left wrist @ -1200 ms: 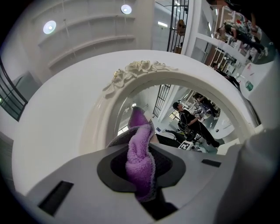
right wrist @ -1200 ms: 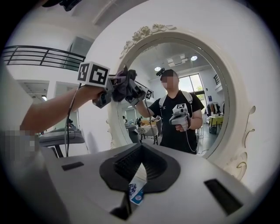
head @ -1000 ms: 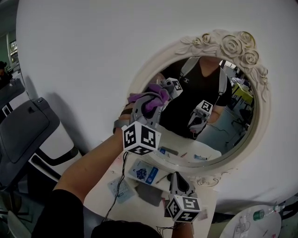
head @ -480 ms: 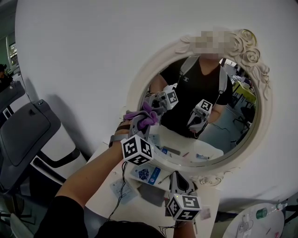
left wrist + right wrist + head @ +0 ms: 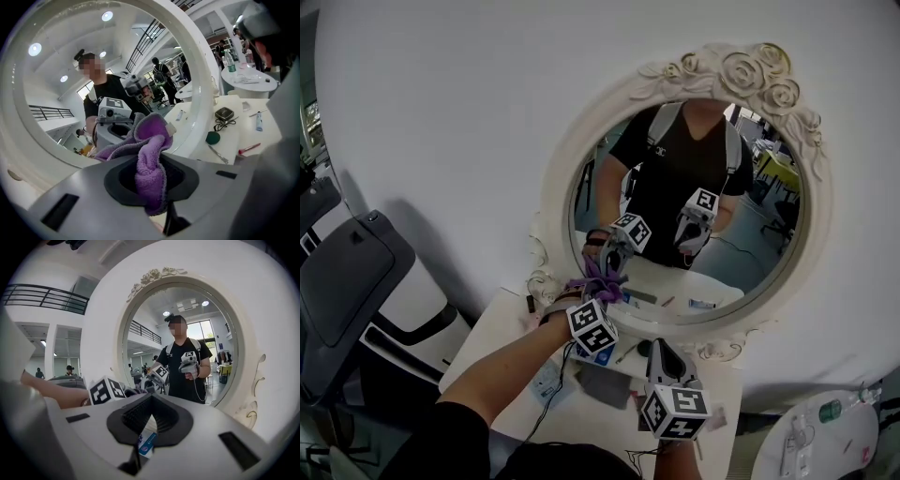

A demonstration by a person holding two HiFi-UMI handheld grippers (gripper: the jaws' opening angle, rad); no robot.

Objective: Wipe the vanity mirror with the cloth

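The oval vanity mirror (image 5: 703, 234) in a white rose-carved frame (image 5: 741, 75) stands against the wall at the back of a small table. My left gripper (image 5: 598, 279) is shut on a purple cloth (image 5: 602, 272) and holds it against the lower left of the glass, close to the frame's bottom rim. In the left gripper view the cloth (image 5: 151, 157) bunches out between the jaws of the left gripper (image 5: 152, 178), right at the mirror (image 5: 117, 93). My right gripper (image 5: 664, 356) hangs low over the table, shut and holding nothing. It faces the mirror (image 5: 187, 348).
The white table (image 5: 502, 328) carries a blue-printed card (image 5: 598, 354), a grey pad (image 5: 602, 384) and small items by the frame. A dark chair (image 5: 347, 281) stands left. A round table (image 5: 811, 445) with a bottle is at the lower right.
My left gripper has slid the cloth down the glass, from the upper left of the mirror to its lower left rim. The right gripper has stayed put.
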